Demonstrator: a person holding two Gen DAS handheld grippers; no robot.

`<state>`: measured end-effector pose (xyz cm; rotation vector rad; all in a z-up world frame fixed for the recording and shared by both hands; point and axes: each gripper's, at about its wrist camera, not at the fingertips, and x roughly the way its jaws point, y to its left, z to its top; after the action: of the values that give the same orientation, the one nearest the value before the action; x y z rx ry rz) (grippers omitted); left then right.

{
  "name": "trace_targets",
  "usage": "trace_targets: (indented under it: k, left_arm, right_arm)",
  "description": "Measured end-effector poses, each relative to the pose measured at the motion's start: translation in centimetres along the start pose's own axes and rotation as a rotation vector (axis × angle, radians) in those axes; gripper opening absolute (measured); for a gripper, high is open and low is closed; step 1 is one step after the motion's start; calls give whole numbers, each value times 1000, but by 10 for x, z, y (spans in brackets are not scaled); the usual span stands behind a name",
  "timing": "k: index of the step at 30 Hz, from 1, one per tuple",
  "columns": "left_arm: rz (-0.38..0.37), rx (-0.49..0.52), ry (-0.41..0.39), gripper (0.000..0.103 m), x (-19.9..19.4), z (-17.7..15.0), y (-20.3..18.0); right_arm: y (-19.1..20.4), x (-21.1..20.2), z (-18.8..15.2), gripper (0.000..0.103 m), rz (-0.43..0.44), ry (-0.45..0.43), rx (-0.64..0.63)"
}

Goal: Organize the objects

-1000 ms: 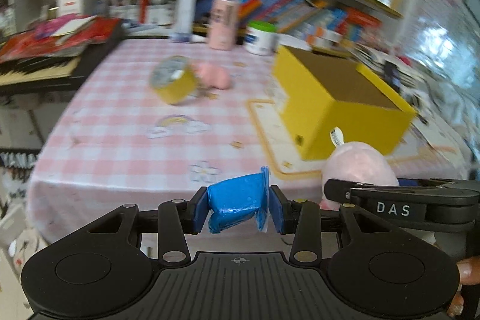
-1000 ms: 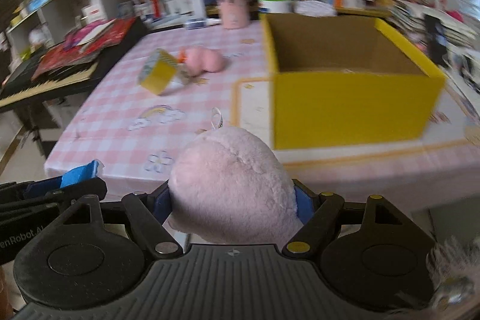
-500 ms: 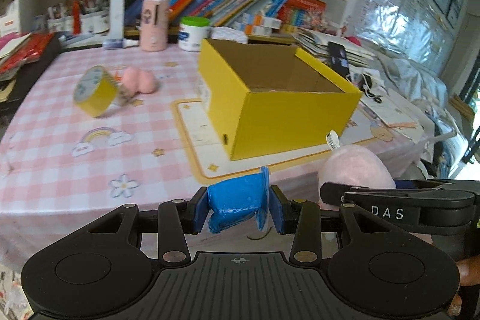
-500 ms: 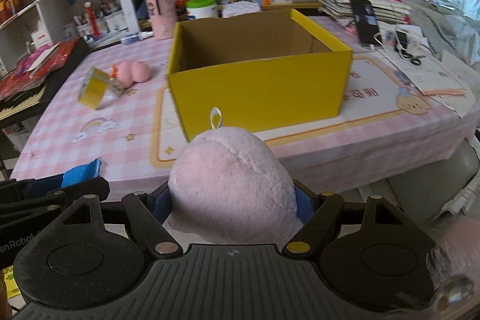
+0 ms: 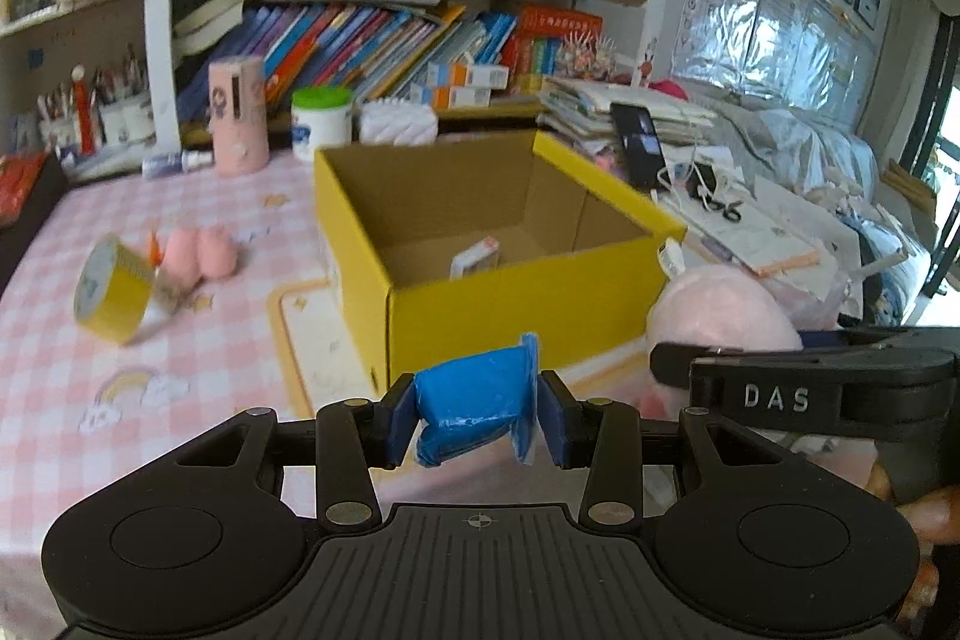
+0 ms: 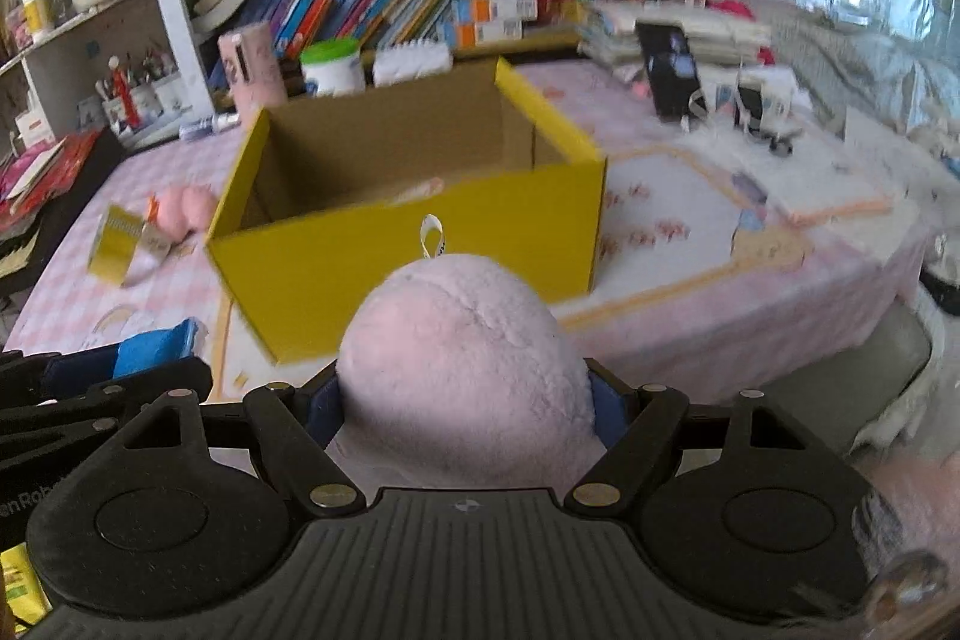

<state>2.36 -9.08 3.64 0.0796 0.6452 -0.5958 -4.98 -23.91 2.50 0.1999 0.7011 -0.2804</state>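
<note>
Behind the plush clenched in the right gripper, box floor hidden, left gripper clamping blue packet, its view showing a small carton inside.

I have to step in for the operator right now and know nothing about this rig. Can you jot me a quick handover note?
Left gripper: shut on a blue packet.
Right gripper: shut on a pink plush toy.
Both are held in front of the open yellow box on the pink checked table.
Done: one small carton is in the box.
Left: drop both held items in, then fetch the yellow tape roll and the small pink toy lying left of the box.
</note>
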Motion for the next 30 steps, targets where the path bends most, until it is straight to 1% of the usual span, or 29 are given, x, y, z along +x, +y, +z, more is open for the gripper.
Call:
trace_targets:
  k: [4,6,8,12,15,18,21,23,25,27,30]
  left_arm:
    - [14,17,-55,41,7,22,-8]
    - [23,24,-85,41,14,35,-12]
    - [36,34,-98,41,23,45,-16]
    - [73,38,-96,41,51,63,-22]
    - [97,28,-70,41,73,69,-27]
    - [113,21,-35,41,94,72,-33]
    - [129,5,7,41,113,70,-36]
    - [140,-11,34,41,123,70,-37]
    - [154,-22,55,41,132,69,-37]
    - [165,-32,74,41,140,69,-37]
    - [190,-47,103,41,151,68,-38]
  right_arm:
    - [-11,2,26,76,-8,-76,-19]
    - [-16,2,42,76,-2,-125,-37]
    - [-20,4,58,76,8,-165,-53]
    - [-25,19,95,76,52,-206,-92]
    - [-27,38,120,77,97,-212,-112]
    - [-24,60,138,77,134,-186,-148]
    - [-20,88,153,77,189,-128,-187]
    - [-19,109,158,77,231,-73,-209]
    - [-16,127,161,77,263,-18,-231]
    - [-10,146,162,77,302,41,-280]
    - [1,167,160,77,336,90,-353]
